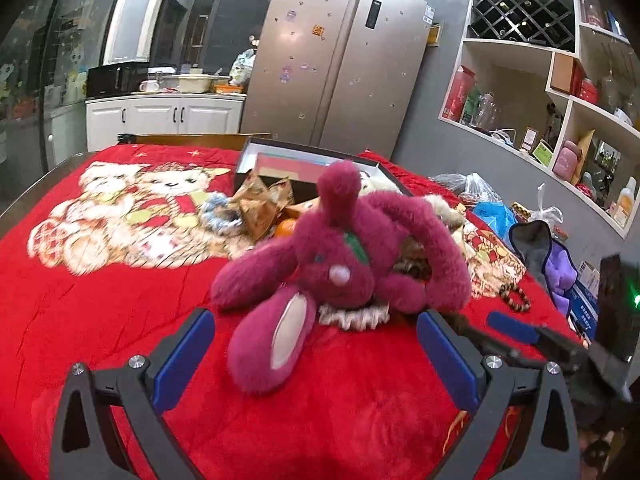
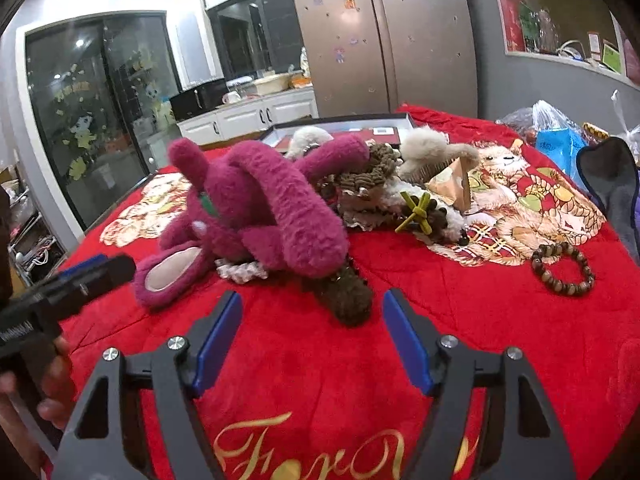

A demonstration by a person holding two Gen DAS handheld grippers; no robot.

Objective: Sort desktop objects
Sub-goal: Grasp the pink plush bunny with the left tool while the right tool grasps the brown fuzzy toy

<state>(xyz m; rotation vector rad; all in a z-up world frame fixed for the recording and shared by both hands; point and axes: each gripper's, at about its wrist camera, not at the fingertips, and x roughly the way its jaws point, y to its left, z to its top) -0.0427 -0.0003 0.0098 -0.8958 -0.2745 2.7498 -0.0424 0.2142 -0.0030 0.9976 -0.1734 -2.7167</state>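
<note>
A magenta plush toy (image 1: 340,256) (image 2: 260,208) lies on the red blanket (image 1: 120,320) on top of a pile of smaller things. My left gripper (image 1: 316,332) is open just in front of it. One pink-soled foot (image 1: 276,344) of the toy reaches between the blue pads without touching them. My right gripper (image 2: 312,300) is open too. A brown knitted toy's end (image 2: 352,300) lies just past its fingertips, under the plush. In the other view, each gripper shows at the edge: right gripper (image 1: 512,326), left gripper (image 2: 96,268) in a person's hand.
Behind the pile stands an open dark box (image 1: 256,152) (image 2: 340,124). Snack packets (image 1: 260,208), an orange (image 1: 286,228), a white fluffy toy (image 2: 424,148) and a green bow (image 2: 418,212) lie around. A beaded bracelet (image 2: 562,270) lies at the right, near a grey pouch (image 2: 608,176).
</note>
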